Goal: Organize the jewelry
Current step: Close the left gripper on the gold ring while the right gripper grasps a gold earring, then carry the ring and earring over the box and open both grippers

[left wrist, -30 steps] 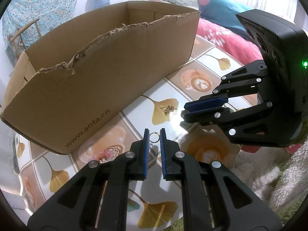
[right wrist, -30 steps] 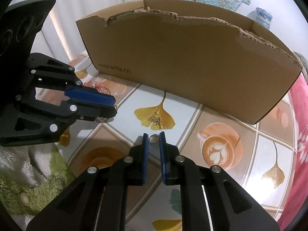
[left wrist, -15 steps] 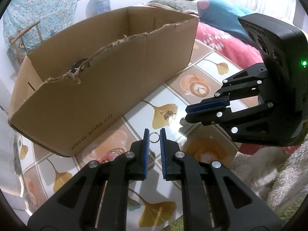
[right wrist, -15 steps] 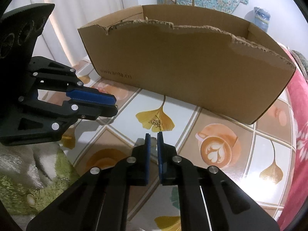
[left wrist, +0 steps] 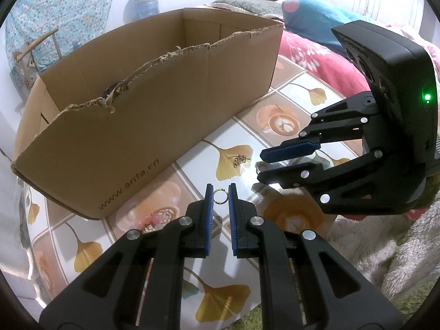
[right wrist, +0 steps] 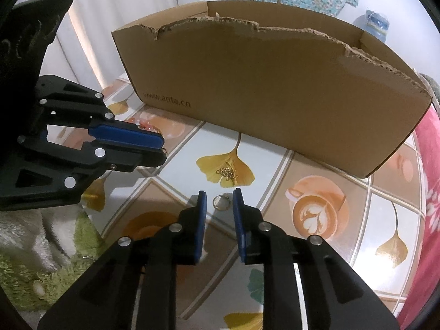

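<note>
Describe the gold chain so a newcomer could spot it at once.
Start at the big cardboard box. In front of its long wall a yellow leaf is printed on the tablecloth, and the gold chain lies on it. Unlike the plain ring nearby, it is a tangled heap of links.

rings 2 [left wrist: 220,197] [right wrist: 221,201] | gold chain 1 [right wrist: 227,172] | cardboard box 1 [right wrist: 275,88] | tongs 2 [left wrist: 220,192] [right wrist: 219,196]

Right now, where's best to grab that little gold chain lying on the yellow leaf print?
Probably pinch the bunched middle of the gold chain from straight above: it lies in a low loose heap on the tablecloth, offering no side edge.
</note>
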A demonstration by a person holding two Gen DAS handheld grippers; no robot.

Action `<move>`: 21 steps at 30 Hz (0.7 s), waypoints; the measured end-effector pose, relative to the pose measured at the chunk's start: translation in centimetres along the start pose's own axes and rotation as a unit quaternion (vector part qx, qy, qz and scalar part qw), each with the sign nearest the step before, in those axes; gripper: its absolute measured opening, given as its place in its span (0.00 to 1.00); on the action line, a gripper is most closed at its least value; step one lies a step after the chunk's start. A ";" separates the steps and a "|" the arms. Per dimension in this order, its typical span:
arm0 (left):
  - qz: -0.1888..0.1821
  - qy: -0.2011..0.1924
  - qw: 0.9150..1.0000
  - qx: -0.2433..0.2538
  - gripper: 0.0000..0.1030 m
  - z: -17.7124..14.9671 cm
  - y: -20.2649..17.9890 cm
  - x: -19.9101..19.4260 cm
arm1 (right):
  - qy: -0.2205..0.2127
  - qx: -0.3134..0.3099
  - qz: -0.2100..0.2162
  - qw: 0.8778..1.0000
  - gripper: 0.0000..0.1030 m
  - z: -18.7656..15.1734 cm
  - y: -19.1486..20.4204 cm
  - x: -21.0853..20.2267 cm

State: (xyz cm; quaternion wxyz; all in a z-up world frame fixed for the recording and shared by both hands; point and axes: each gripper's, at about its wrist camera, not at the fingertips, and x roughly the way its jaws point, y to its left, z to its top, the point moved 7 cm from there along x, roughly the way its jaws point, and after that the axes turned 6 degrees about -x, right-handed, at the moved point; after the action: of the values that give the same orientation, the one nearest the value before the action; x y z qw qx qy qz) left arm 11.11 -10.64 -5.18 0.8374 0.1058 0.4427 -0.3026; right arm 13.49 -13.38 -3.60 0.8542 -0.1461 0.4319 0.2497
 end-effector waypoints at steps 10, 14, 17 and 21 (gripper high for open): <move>0.000 0.003 1.000 0.000 0.10 0.0 0.0 0.2 | -0.003 -0.004 -0.008 1.000 0.16 0.0 1.2 0.0; 0.000 0.004 1.000 0.000 0.10 -0.1 0.0 0.2 | -0.003 -0.004 -0.003 1.000 0.12 -0.2 1.2 0.0; 0.000 0.004 1.000 0.000 0.10 -0.2 0.0 0.2 | -0.005 -0.002 0.001 1.000 0.11 -0.2 1.3 -0.1; 0.000 0.004 1.000 0.001 0.10 -0.1 0.0 0.2 | -0.008 0.000 0.002 1.000 0.11 -0.3 1.1 -0.2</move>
State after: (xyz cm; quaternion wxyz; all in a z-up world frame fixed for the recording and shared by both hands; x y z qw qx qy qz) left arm 11.12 -10.65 -5.43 0.8356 0.1075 0.4459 -0.3024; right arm 12.55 -12.63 -3.62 0.8574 -0.1434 0.4249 0.2527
